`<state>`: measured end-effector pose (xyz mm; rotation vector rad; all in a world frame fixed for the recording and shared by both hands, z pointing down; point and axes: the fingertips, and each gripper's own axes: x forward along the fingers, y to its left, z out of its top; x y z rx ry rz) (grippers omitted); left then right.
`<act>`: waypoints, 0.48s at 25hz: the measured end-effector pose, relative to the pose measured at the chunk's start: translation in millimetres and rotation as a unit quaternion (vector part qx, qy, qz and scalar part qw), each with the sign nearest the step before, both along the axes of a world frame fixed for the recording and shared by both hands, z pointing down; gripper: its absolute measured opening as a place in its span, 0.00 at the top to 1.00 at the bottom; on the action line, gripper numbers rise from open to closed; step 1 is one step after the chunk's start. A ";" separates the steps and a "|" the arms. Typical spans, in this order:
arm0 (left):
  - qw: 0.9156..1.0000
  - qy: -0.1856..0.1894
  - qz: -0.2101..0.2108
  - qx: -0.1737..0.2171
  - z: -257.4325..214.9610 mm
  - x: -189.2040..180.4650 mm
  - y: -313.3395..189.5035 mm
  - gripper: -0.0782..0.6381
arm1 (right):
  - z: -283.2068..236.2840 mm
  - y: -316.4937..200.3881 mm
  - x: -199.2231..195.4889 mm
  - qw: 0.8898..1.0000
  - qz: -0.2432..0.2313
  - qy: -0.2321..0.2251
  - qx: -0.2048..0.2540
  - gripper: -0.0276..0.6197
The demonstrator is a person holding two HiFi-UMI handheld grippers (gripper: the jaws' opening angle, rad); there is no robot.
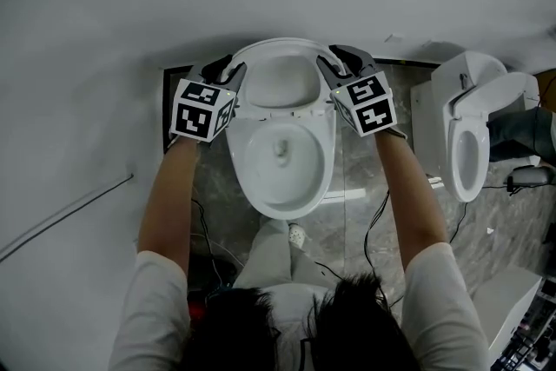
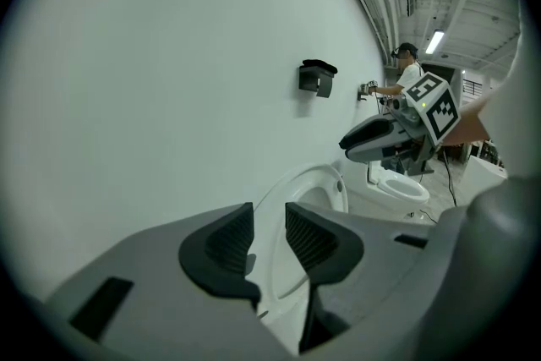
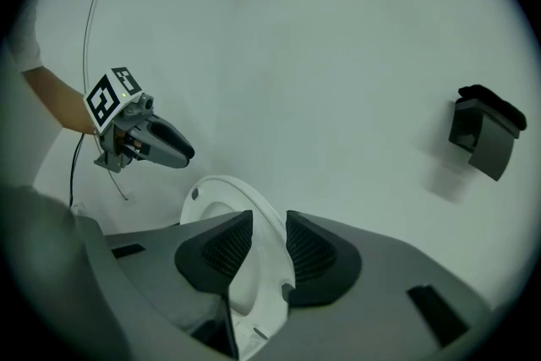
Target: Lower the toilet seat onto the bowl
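Grips the left rim of the toilet seat [image 1: 282, 43] with the left gripper [image 2: 269, 224], jaws partly closed, pads pressed against the white plastic. Holds the seat tilted partway up, between the wall [image 1: 130, 13] and the bowl [image 1: 323, 165], clear of the bowl. Clamps the right rim with the right gripper [image 3: 267, 228], jaws likewise pinched on the seat. Farther right, a second toilet [image 1: 469, 143].

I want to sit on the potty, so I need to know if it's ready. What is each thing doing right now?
Toilet seat: tilted partway up, not yet down on the bowl.
Bowl: uncovered.
Left tongs: shut on the toilet seat's rim.
Right tongs: shut on the rim's other side.
Second toilet: lid up.
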<state>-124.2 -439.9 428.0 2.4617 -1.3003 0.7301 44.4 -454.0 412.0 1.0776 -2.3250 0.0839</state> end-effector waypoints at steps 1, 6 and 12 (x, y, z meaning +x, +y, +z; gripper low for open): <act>1.000 -0.006 0.004 -0.006 6.0 0.0 -1.4 0.72 | 6.2 -1.2 0.1 1.000 -0.003 0.008 -0.007 0.73; 0.999 -0.037 0.017 -0.026 29.3 -2.6 -8.5 0.73 | 32.3 -9.1 0.8 0.998 -0.012 0.051 -0.029 0.74; 0.997 -0.063 0.015 -0.029 45.5 -5.0 -21.6 0.73 | 51.4 -22.7 9.6 0.995 0.014 0.082 -0.045 0.79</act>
